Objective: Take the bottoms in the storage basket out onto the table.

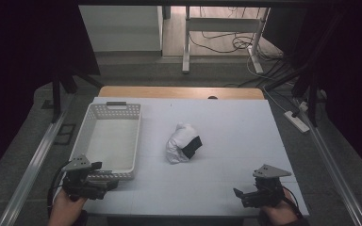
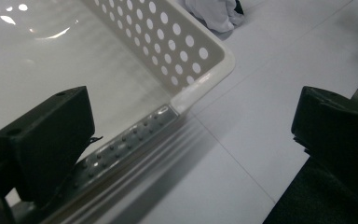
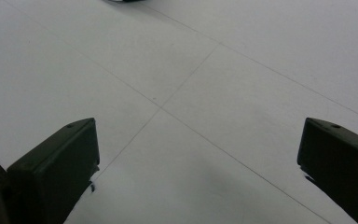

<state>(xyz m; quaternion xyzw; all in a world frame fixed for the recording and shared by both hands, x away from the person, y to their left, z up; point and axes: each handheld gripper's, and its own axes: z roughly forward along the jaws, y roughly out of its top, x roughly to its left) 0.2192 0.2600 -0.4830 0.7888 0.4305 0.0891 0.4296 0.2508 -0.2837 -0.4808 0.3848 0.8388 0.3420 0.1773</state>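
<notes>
A crumpled white and black bundle of cloth (image 1: 183,143) lies in the middle of the white table (image 1: 226,127). A white perforated basket (image 1: 109,139) stands to its left, with nothing visible inside. My left gripper (image 1: 104,182) rests at the table's near left corner, just in front of the basket's near rim (image 2: 186,98), jaws wide apart and nothing between them. My right gripper (image 1: 241,194) sits at the near right, open over bare table (image 3: 191,93). The cloth's edge (image 2: 216,14) peeks past the basket in the left gripper view.
Metal rails run along both sides of the table. A power strip (image 1: 298,120) and cables lie on the floor to the right. A white desk frame (image 1: 217,33) stands beyond the far edge.
</notes>
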